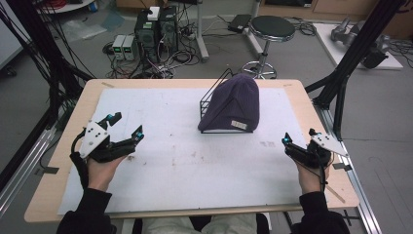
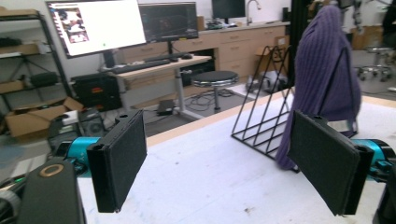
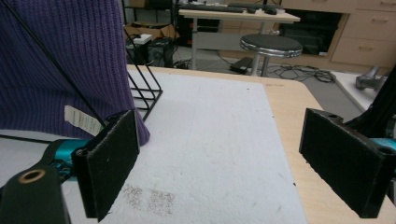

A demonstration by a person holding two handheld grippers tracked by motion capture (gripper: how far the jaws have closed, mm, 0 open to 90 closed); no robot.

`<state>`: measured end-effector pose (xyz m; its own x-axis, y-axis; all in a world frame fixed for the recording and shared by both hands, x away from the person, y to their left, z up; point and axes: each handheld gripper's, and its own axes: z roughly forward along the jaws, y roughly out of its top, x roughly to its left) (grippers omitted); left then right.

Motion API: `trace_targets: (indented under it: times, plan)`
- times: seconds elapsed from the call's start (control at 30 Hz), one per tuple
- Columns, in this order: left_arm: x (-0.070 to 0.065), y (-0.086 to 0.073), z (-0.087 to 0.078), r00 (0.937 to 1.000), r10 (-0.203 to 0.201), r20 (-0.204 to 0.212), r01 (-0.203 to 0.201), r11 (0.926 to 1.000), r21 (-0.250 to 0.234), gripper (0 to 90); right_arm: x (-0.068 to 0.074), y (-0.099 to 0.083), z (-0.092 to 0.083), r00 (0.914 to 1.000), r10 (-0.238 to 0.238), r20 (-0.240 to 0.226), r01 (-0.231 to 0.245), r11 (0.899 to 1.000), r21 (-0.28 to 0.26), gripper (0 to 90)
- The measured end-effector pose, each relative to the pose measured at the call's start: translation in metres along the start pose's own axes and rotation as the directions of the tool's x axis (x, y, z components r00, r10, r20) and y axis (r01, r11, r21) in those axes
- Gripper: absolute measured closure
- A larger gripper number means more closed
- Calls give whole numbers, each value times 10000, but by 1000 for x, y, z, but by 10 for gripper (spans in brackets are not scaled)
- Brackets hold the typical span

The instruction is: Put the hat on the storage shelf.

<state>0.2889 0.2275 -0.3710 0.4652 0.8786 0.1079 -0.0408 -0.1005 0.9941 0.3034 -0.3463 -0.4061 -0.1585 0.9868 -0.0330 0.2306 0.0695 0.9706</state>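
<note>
Purple knit beanie (image 1: 233,103) with a pale label drapes a wire rack (image 1: 210,100); left gripper (image 1: 126,125) and right gripper (image 1: 299,136) both released.

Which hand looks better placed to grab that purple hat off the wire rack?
Probably the right hand-held gripper: open, and the purple hat on the wire rack fills its view closer than the left's.

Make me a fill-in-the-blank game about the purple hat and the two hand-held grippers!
1. The knitted hat draped over the black wire rack is ____ in colour.
2. Both the left hand-held gripper and the right hand-held gripper have their jaws ____.
3. The hat has a small white ____ sewn near its bottom edge.
4. Of the two, the ____ hand-held gripper is nearer the hat.

Missing words: purple; open; label; right
</note>
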Motion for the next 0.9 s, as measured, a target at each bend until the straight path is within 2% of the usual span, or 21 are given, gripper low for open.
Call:
trace_targets:
  times: [0.17,0.27,0.37,0.53,0.73,0.9]
  plan:
    - [4,-9,-13,9989,-114,-466,120,9999,124,202,-1,-11,-5,9994,215,289,-201,9987,-471,115]
    - [7,-11,-20,9969,-9,-792,17,10000,95,202,-2,-14,-7,9982,459,389,-434,9971,-626,115]
    - [9,-18,-28,9935,156,-1126,-137,9998,175,206,-3,-16,-10,9975,498,507,-450,9949,-908,115]
    - [14,-34,-44,9855,-116,-1691,150,9997,190,209,-1,-20,-11,9969,549,557,-477,9912,-1231,115]
    - [15,-53,-65,9666,-411,-2528,380,9991,-170,210,1,-25,-10,9965,669,491,-595,9884,-1399,115]
    - [15,-64,-70,9638,-611,-2596,613,9981,-72,210,4,-29,-12,9965,617,566,-536,9894,-1353,115]
